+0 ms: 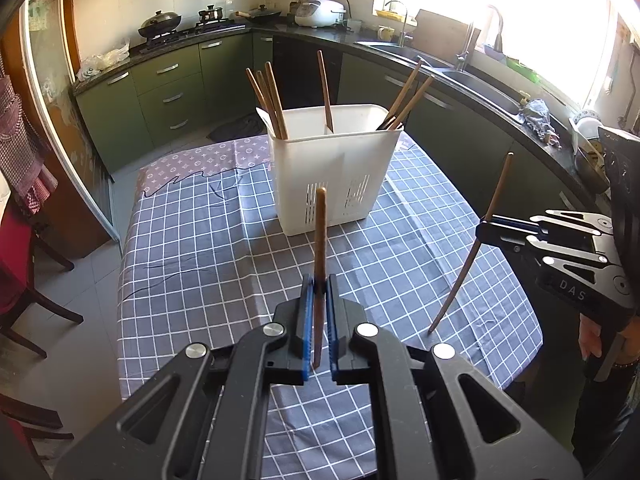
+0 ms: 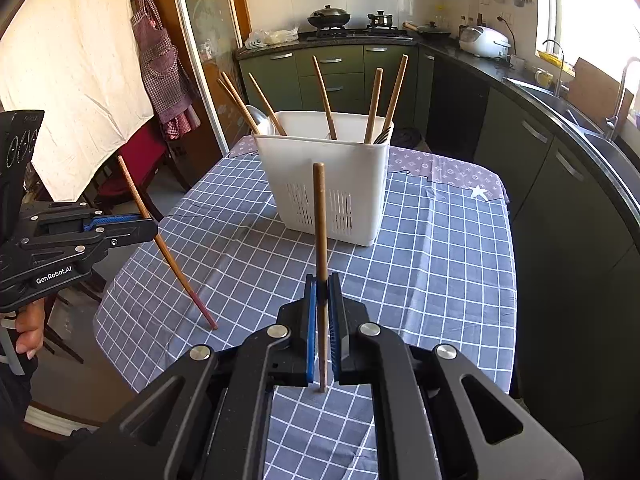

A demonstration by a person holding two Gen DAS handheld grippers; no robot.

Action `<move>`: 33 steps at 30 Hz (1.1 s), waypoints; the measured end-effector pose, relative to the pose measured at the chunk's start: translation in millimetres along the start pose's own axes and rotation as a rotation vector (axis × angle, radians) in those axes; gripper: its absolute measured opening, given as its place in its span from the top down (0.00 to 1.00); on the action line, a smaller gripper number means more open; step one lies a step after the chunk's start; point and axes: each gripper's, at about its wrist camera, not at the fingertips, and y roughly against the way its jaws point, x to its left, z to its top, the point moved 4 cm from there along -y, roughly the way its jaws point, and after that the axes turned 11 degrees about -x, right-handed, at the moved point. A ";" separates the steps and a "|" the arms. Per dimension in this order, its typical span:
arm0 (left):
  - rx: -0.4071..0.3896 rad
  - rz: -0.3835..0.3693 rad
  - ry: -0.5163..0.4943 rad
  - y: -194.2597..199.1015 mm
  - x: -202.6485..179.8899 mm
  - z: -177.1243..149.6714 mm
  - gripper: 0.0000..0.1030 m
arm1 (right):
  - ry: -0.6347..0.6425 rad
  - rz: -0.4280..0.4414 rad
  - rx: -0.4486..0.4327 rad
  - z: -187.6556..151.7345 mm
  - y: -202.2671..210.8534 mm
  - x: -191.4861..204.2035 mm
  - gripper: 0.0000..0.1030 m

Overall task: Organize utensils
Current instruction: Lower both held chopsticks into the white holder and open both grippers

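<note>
Chopsticks: seven in holder [image 1: 336, 168], two gripped.

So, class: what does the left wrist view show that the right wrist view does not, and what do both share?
Only the left wrist view: the right tool side-on, and a dish rack by the window.
Only the right wrist view: the left tool side-on, a checked apron, a metal spoon in the holder.
Both: the white holder of chopsticks on the checked tablecloth, each tool gripping one chopstick.

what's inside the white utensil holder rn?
White utensil holder: several wooden chopsticks leaning in its compartments, a metal spoon at one end. Lower ends are hidden by the walls.
</note>
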 end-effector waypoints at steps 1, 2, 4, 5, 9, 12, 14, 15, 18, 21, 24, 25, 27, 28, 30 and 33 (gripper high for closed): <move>-0.002 0.002 -0.002 1.0 -0.6 0.5 0.94 | -0.001 0.002 -0.002 0.3 0.5 -0.1 0.94; -0.003 0.002 -0.005 1.7 -0.8 1.1 0.94 | -0.001 0.004 -0.005 0.6 0.5 -0.2 0.94; -0.004 0.002 -0.007 1.8 -2.7 1.9 0.94 | 0.002 0.008 -0.009 0.4 -0.7 0.1 0.94; -0.003 0.001 -0.009 1.7 -3.7 2.3 0.94 | 0.004 0.010 -0.009 0.4 -2.3 1.5 0.94; -0.002 -0.001 -0.015 1.0 -6.3 3.9 0.94 | 0.003 0.014 -0.010 0.7 -4.0 1.6 0.94; -0.005 -0.001 -0.018 1.1 -7.6 6.6 0.94 | -0.001 0.019 -0.017 2.2 -2.6 1.8 0.94; -0.008 -0.003 -0.018 1.3 -8.5 9.3 0.94 | 0.000 0.025 -0.025 5.2 -0.8 2.6 0.94; -0.010 -0.005 -0.019 1.9 -9.0 11.0 0.94 | -0.001 0.028 -0.032 7.6 1.0 3.0 0.94; -0.020 -0.013 -0.022 5.2 -12.0 19.6 0.94 | -0.002 0.042 -0.053 15.6 7.3 4.3 0.94; -0.034 -0.024 -0.029 10.8 -16.4 34.1 0.94 | -0.001 0.046 -0.081 25.6 15.9 5.5 0.94; -0.042 -0.054 -0.036 17.6 -23.3 54.8 0.94 | -0.005 0.059 -0.100 33.1 22.6 5.4 0.94; -0.047 -0.065 -0.035 20.5 -25.4 62.8 0.94 | -0.003 0.061 -0.102 34.3 23.8 5.7 0.94; -0.075 -0.076 -0.042 28.1 -29.8 82.8 0.94 | 0.000 0.063 -0.103 35.9 24.8 5.8 0.94; -0.099 -0.072 -0.048 32.9 -31.9 94.7 0.94 | 0.001 0.067 -0.102 36.0 24.6 5.4 0.94; -0.150 -0.062 -0.058 41.3 -35.7 118.2 0.94 | 0.001 0.073 -0.099 35.0 24.6 5.1 0.94; -0.215 -0.047 -0.053 48.6 -38.5 152.1 0.94 | -0.001 0.075 -0.099 33.6 25.3 3.2 0.94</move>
